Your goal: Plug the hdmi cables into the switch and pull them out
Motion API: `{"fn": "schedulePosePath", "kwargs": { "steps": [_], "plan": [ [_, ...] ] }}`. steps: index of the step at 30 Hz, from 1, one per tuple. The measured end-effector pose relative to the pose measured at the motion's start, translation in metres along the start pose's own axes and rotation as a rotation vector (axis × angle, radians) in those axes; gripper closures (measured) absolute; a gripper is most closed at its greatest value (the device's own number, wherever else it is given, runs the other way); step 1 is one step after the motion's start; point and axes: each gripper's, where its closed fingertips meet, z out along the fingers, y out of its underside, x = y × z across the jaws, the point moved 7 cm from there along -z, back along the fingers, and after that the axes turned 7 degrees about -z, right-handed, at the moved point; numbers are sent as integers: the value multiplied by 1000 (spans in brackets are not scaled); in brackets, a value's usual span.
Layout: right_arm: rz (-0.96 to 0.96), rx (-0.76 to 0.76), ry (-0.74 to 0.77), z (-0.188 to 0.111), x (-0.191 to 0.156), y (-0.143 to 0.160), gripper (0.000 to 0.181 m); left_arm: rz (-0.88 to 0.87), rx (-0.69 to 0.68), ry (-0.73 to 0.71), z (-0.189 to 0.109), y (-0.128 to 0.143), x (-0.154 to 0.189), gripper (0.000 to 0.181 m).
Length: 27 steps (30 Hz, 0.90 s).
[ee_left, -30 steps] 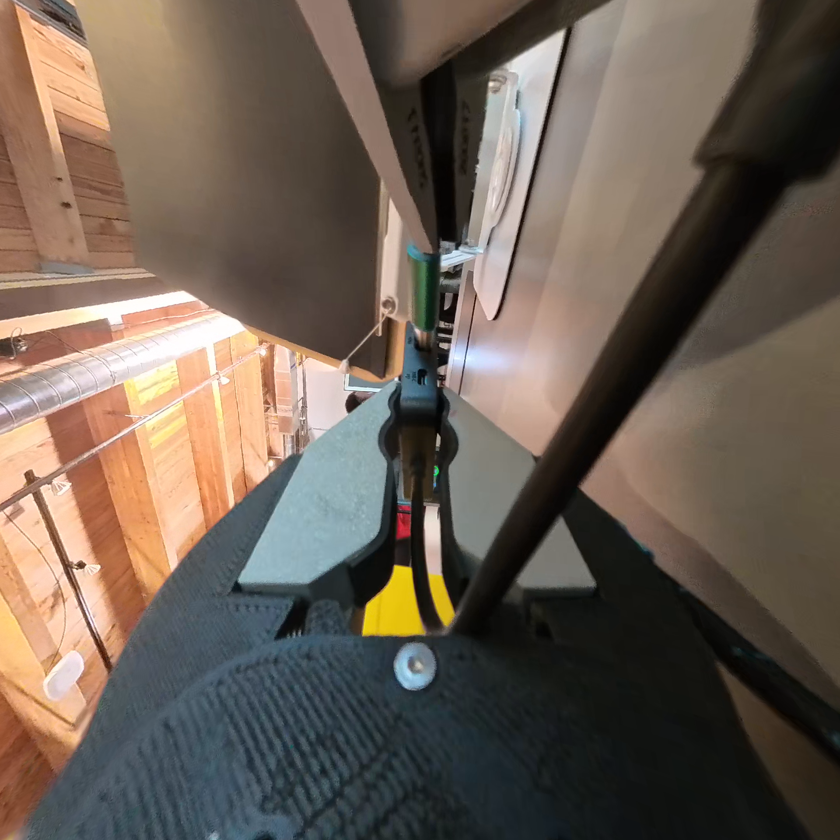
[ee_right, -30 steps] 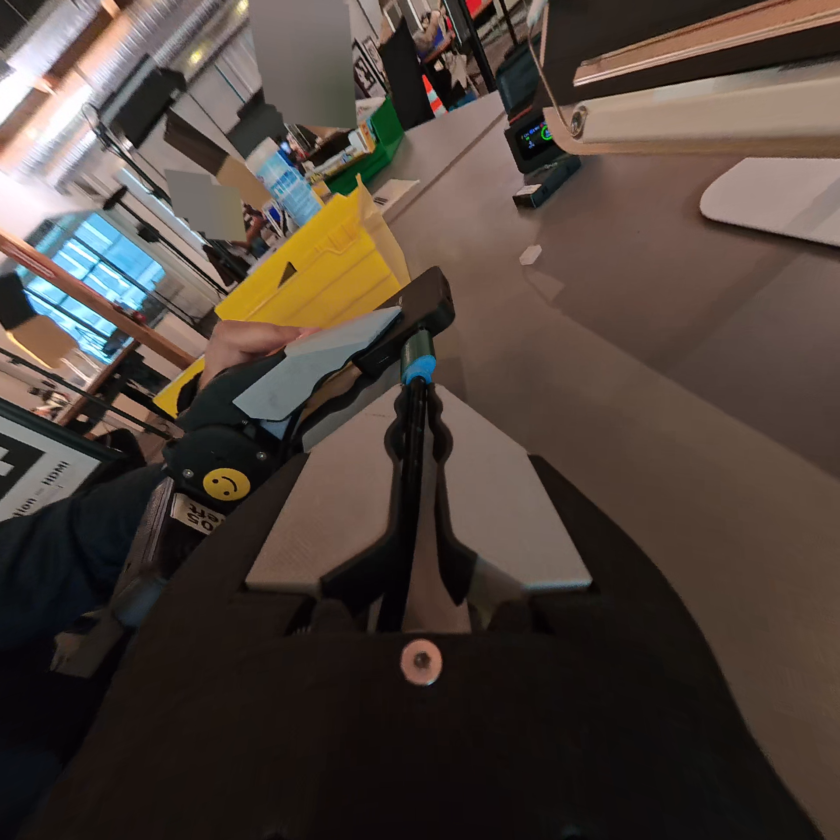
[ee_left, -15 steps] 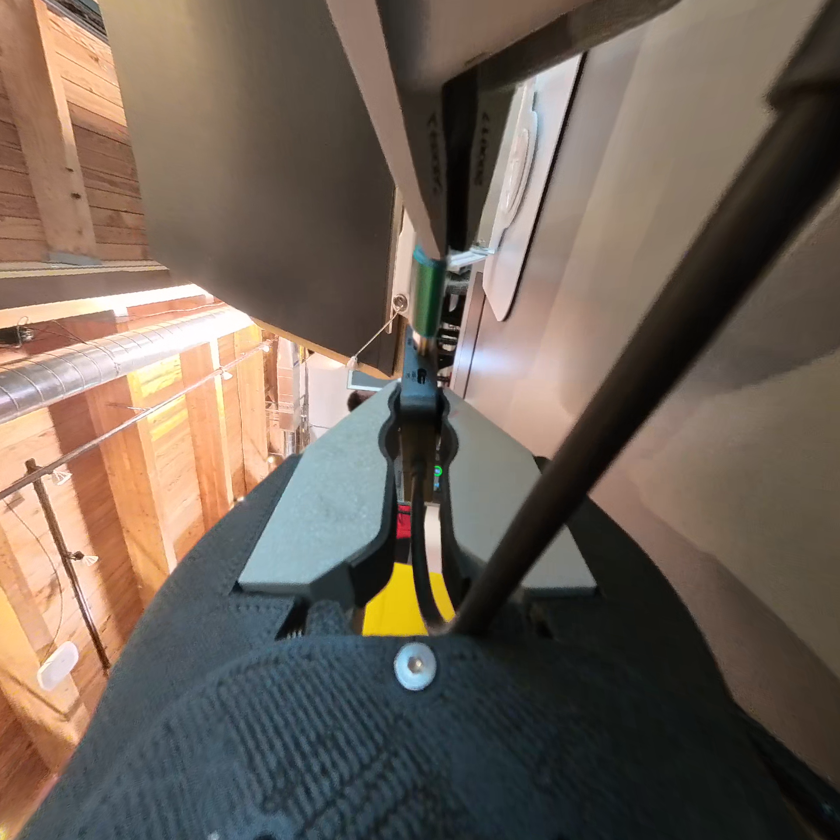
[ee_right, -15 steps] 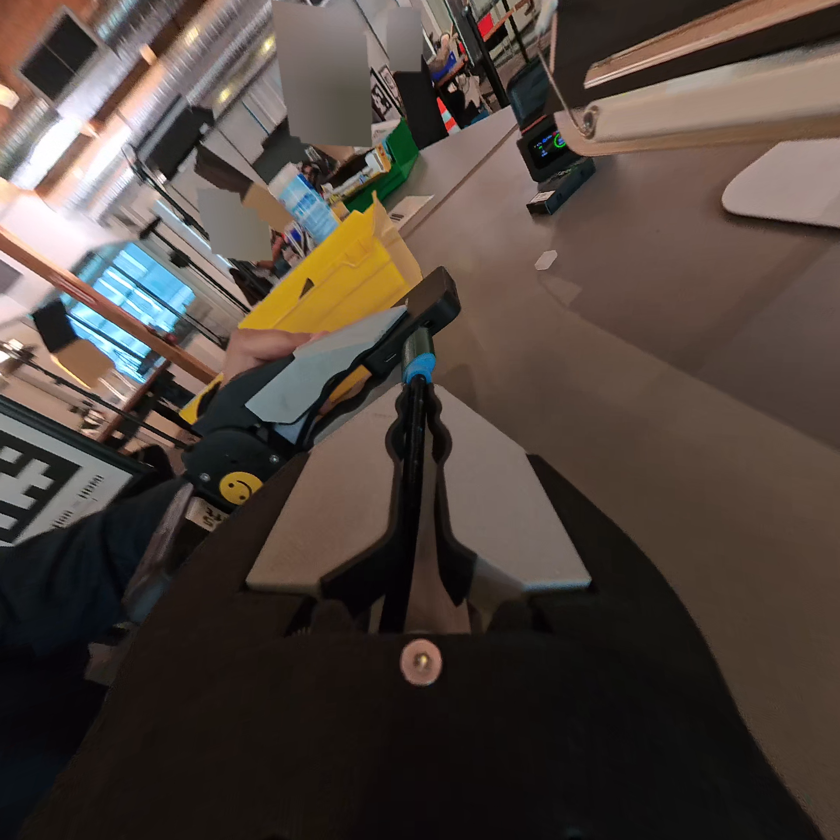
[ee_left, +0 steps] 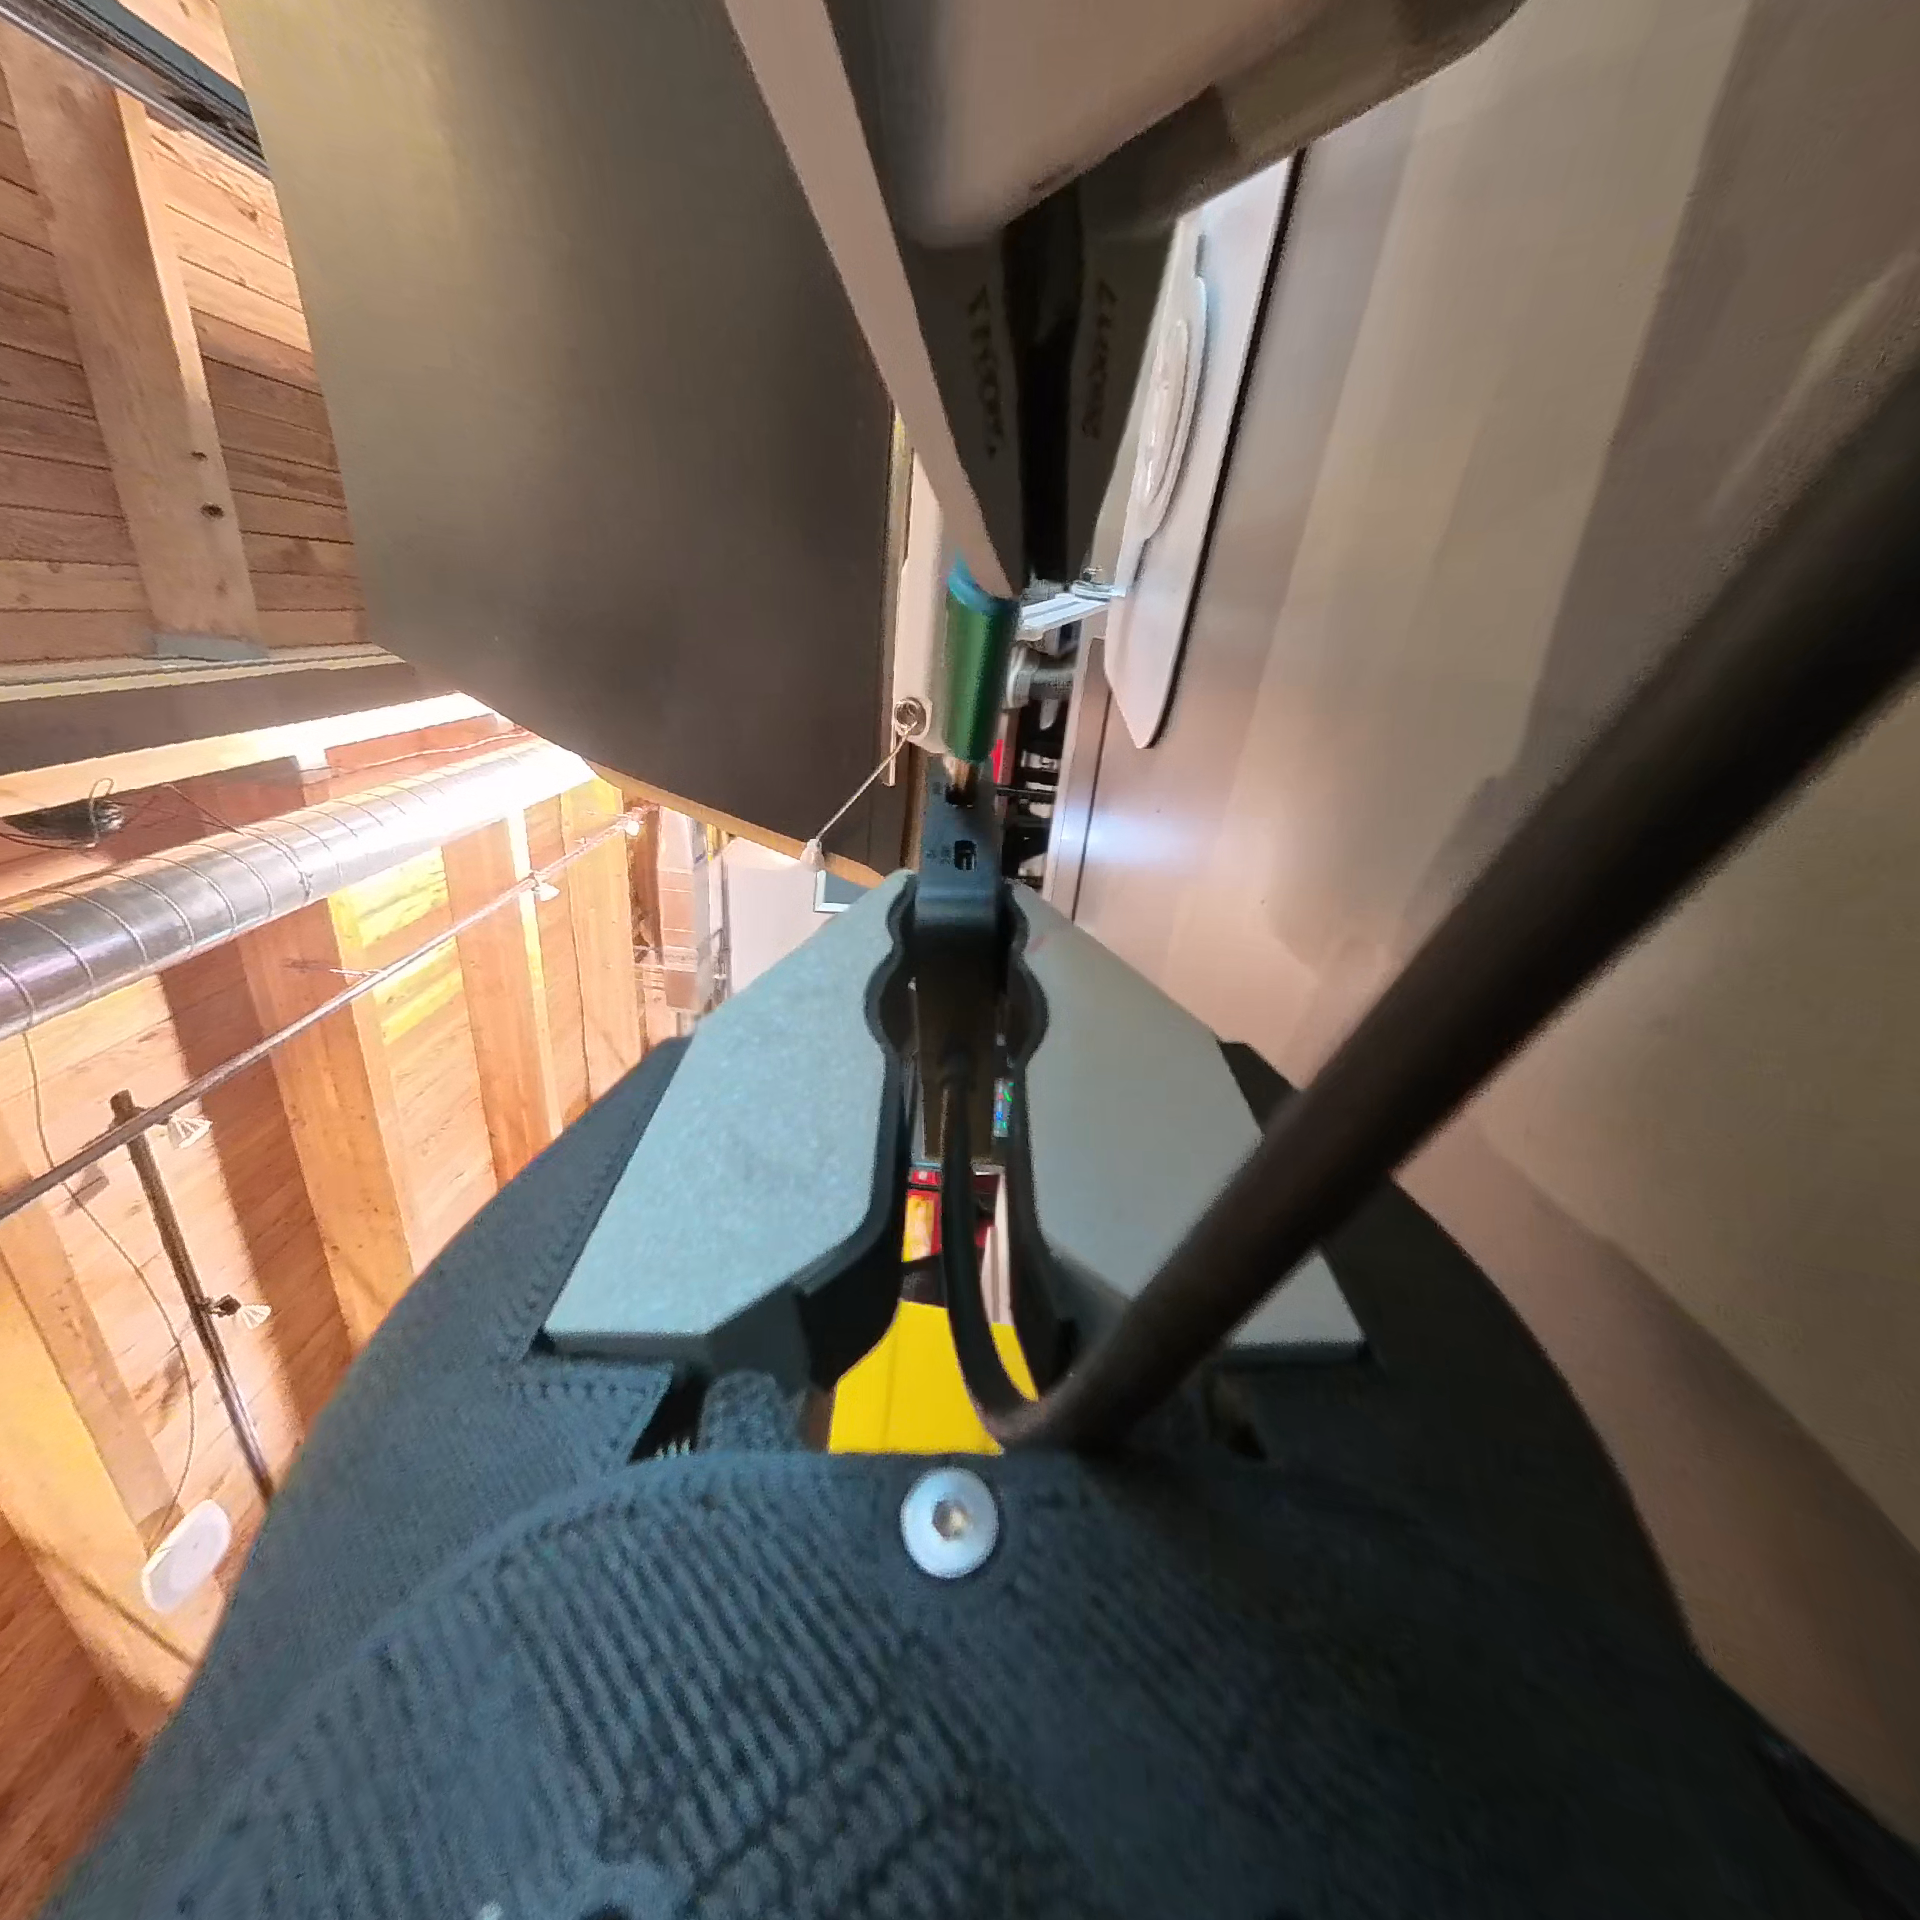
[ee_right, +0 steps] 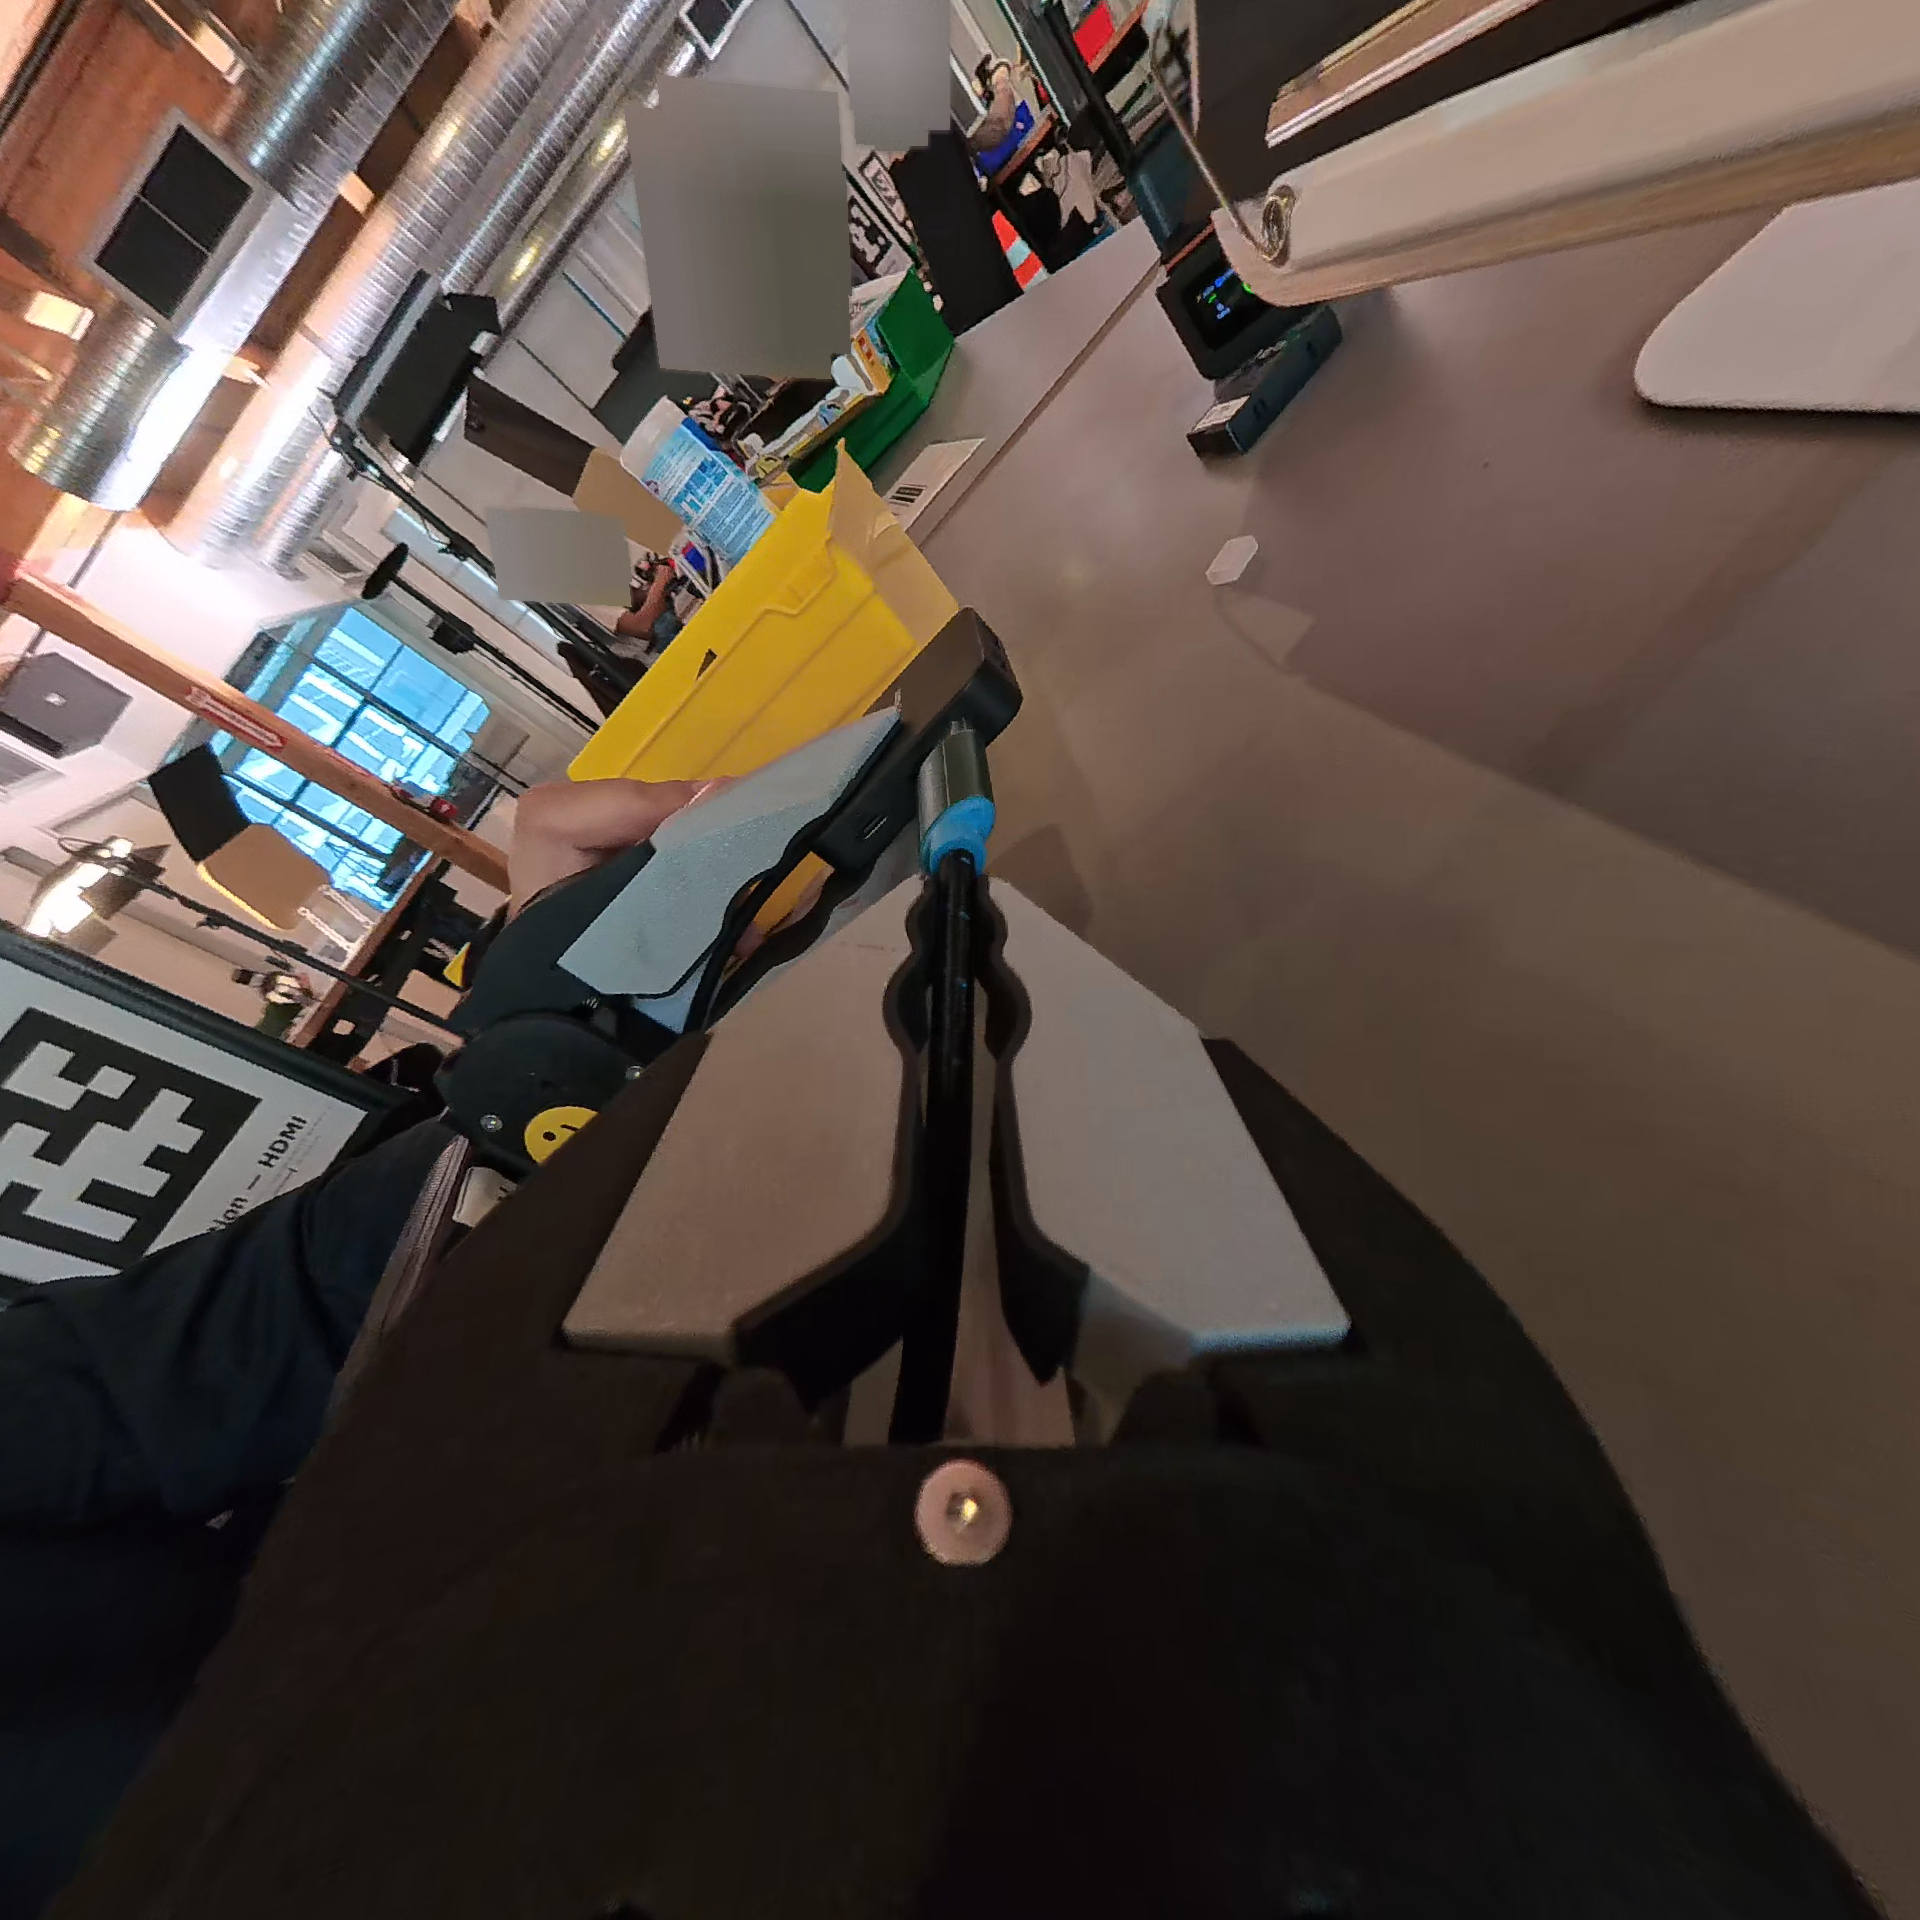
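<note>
In the left wrist view my left gripper (ee_left: pixel 956 914) is shut on the thin black switch (ee_left: pixel 961 842), seen edge-on. The switch's own black cable (ee_left: pixel 961 1247) runs back between the fingers. A green-looking metal plug (ee_left: pixel 975 665) meets the switch's far end, under a finger (ee_left: pixel 904 260) of the right gripper. In the right wrist view my right gripper (ee_right: pixel 951 904) is shut on a black HDMI cable (ee_right: pixel 945 1039) just behind its blue collar (ee_right: pixel 954 826). The plug's silver barrel sits against the switch (ee_right: pixel 961 675). The left gripper's grey pad (ee_right: pixel 727 862) and a hand (ee_right: pixel 592 831) hold the switch above the grey table (ee_right: pixel 1455 831).
A yellow bin (ee_right: pixel 769 665) stands just behind the switch and a green bin (ee_right: pixel 904 353) farther back. A small black device with a lit screen (ee_right: pixel 1216 312) and a white stand base (ee_right: pixel 1766 332) are on the table. A framed marker sign (ee_right: pixel 125 1143) is at left. Some 6 centimetres of space lies between my two pairs of fingers.
Both grippers keep their hold and the plug stays at the switch. The right wrist view has swung a little, so the background has shifted down and to the right.
</note>
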Motion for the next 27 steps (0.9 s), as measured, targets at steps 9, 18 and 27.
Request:
{"fn": "schedulePosePath", "kwargs": {
  "steps": [9, 18, 27],
  "plan": [
    [57, -19, -66, -2, 1, 1, 178, 31, 36, -18, -1, 0, 0, 171],
    [102, -26, -88, -4, 2, 2, 178, 51, 58, -25, -2, -1, 0, 171],
    [199, -24, -174, -7, 6, 3, 178, 44, 117, -30, -7, -6, -1, 171]
  ]
}}
